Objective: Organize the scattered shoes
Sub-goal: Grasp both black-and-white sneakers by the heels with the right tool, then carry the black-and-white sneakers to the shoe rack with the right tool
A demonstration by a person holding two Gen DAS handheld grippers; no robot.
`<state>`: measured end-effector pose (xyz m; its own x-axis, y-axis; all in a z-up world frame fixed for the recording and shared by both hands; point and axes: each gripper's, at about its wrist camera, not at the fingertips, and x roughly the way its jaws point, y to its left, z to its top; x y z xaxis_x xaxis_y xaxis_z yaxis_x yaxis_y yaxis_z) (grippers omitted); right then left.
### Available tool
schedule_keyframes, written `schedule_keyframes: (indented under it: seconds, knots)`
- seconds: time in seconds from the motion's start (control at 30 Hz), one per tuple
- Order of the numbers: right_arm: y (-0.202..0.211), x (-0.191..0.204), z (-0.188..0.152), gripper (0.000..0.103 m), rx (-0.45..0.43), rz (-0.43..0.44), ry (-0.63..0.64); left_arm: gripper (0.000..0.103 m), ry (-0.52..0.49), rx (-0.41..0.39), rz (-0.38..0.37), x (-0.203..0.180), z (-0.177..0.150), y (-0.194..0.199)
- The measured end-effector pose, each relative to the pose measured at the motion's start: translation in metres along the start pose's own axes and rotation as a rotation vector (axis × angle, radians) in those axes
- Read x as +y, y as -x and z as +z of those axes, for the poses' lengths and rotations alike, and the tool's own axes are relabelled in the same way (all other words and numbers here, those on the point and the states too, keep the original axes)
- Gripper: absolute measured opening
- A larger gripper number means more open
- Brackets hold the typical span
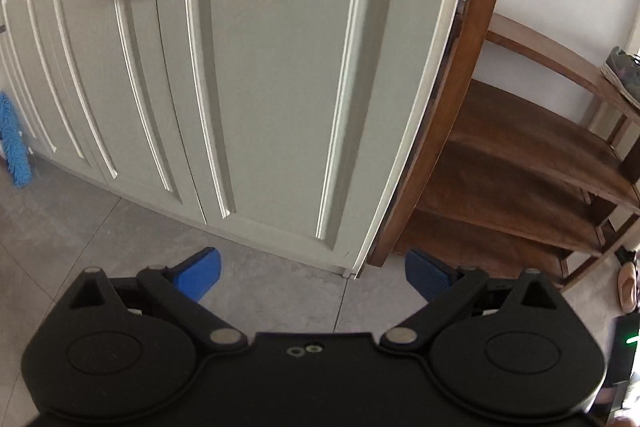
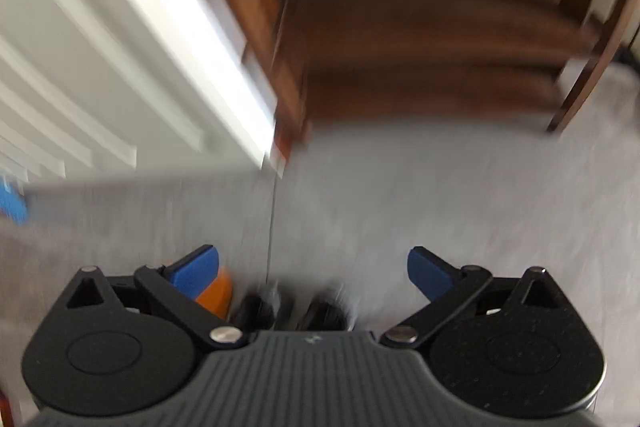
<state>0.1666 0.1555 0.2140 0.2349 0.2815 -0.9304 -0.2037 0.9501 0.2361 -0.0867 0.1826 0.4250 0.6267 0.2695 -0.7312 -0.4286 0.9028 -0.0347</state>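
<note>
1. While both tools stand spread wide with nothing between their pads, the left tool (image 1: 313,275) faces the cabinet (image 1: 256,75).
2. A grey sneaker (image 1: 622,73) sits on the wooden rack (image 1: 532,151), far right of it.
3. The right tool (image 2: 313,273) hangs over blurred dark shoes (image 2: 292,311).
4. No writing is legible.

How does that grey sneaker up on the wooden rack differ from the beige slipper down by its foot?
The sneaker is dark grey; the slipper is pale beige. The sneaker sits high on a shelf of the rack, while the slipper lies on the floor beside the rack's leg. The sneaker shows its sole edge; the slipper shows its open top. Both are single shoes at the picture's right edge.
</note>
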Motion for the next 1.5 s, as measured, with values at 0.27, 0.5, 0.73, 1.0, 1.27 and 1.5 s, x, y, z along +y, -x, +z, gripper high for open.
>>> schedule_keyframes:
  seconds: [0.27, 0.5, 0.73, 1.0, 1.27, 1.5]
  knots:
    - [-0.100, 0.037, -0.068, 0.102, 0.220, -0.078, -0.044, 0.099, 0.025, 0.096, 0.029, 0.007, -0.022, -0.022]
    - [-0.231, 0.025, -0.093, 0.101, 0.328, -0.114, -0.045, 0.099, 0.069, 0.105, 0.040, 0.001, -0.066, -0.054]
    - [-0.302, 0.028, -0.117, 0.101, 0.341, -0.152, -0.057, 0.099, 0.058, 0.178, 0.002, 0.033, -0.111, -0.114]
    - [-0.356, 0.051, -0.147, 0.086, 0.356, -0.227, -0.026, 0.098, -0.009, 0.209, -0.079, 0.052, -0.119, -0.157]
    - [-0.311, 0.024, -0.166, 0.023, 0.214, -0.107, -0.027, 0.096, -0.053, 0.229, -0.173, 0.043, -0.119, -0.175]
    - [-0.267, -0.004, -0.176, 0.021, 0.107, 0.021, -0.102, 0.096, -0.183, 0.206, -0.261, 0.012, -0.118, -0.162]
